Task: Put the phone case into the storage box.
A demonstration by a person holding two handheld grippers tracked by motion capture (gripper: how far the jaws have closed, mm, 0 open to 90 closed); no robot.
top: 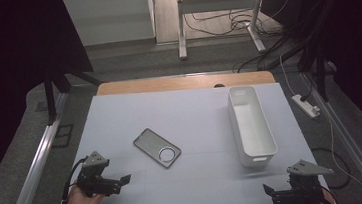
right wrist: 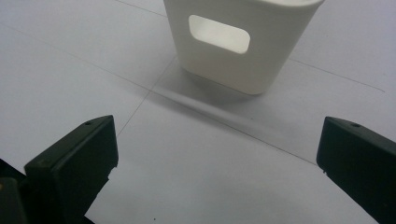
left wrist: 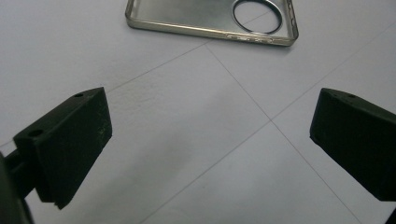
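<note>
A clear phone case [top: 157,147] with a metallic rim and a round ring lies flat on the white table mat, left of centre. In the left gripper view the phone case [left wrist: 212,21] sits just ahead of the wide-apart jaws. My left gripper [top: 121,182] rests open near the front left, nothing between its fingers. A long white bin [top: 250,123] stands on the right, and its near end with a handle slot, the bin [right wrist: 238,42], faces the right gripper's camera. My right gripper [top: 270,194] is open at the front right, short of the bin.
The white mat [top: 195,115] covers the table; a wooden edge [top: 182,83] shows at the back. Metal rails [top: 34,166] run along both sides. A power strip [top: 306,106] and cables lie on the floor to the right. A desk frame [top: 221,17] stands beyond.
</note>
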